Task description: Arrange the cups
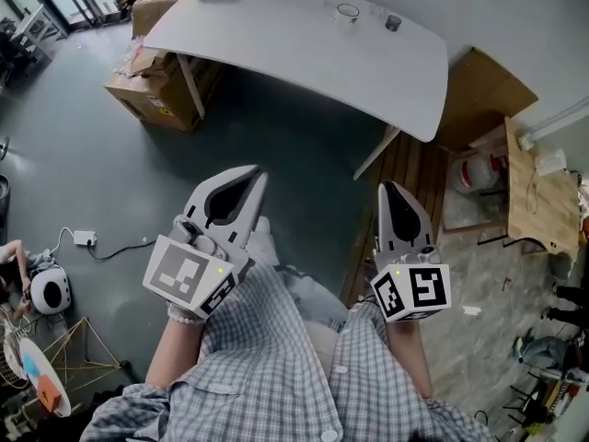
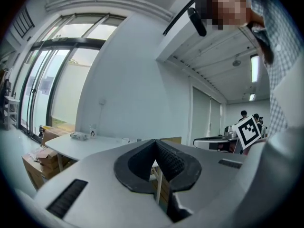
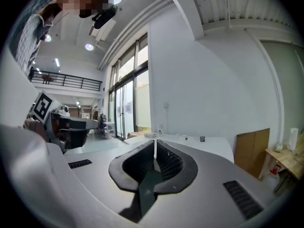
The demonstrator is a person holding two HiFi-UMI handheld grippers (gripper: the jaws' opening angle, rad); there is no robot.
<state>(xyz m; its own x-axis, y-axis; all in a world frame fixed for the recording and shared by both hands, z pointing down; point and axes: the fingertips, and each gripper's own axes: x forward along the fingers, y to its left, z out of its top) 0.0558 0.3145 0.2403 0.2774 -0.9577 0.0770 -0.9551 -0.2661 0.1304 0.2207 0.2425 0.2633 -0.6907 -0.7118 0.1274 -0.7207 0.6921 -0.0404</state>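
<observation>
Grey left tongs (image 1: 260, 175) and right tongs (image 1: 389, 188), black-and-white marker cubes (image 1: 189, 276), white table (image 1: 276, 35), grey-white checked shirt (image 1: 276, 366).

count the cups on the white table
2: a pale cup near the table's far edge, and a small dark cup just right of it. Others may be too small to see.

2 cups (image 1: 347, 11) on tbl (image 1: 304, 53), boxes (image 1: 152, 86) under its L end.

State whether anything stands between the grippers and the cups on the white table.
Nothing visible does. Only floor and bare tabletop separate the left gripper and right gripper from the pale cup and dark cup.
</observation>
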